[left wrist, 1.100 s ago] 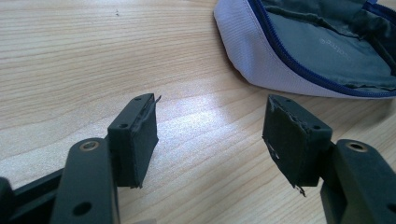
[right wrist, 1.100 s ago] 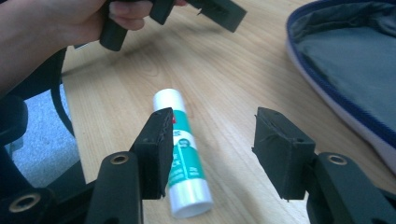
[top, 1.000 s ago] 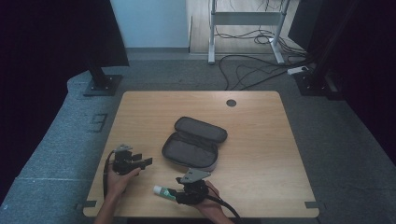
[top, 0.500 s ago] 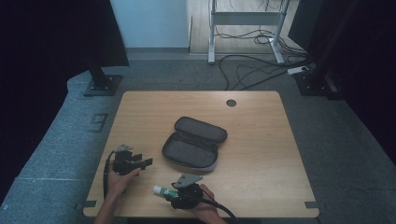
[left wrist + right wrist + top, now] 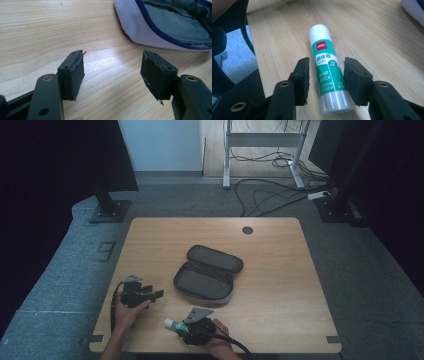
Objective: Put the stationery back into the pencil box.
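A green-and-white glue stick (image 5: 327, 75) lies flat on the wooden table (image 5: 280, 270) near its front edge, white cap pointing away from my right gripper (image 5: 326, 63). It lies between the jaws, which have just been closing; a narrow gap still shows on the left side. In the high view the glue stick's cap (image 5: 171, 323) pokes out left of the right gripper (image 5: 183, 328). My left gripper (image 5: 156, 294) rests open on the table at the left, jaws wide with bare wood between them (image 5: 113, 65). An open grey pouch (image 5: 207, 272) lies in the middle of the table.
The pouch's white outer side and blue zipper (image 5: 170, 25) sit just beyond my left gripper's jaws. A round cable hole (image 5: 247, 230) is at the table's far edge. The table's left edge (image 5: 252, 45) runs close beside the glue stick.
My right gripper has edged slightly left along the glue stick. The left gripper and the pouch have stayed in place.
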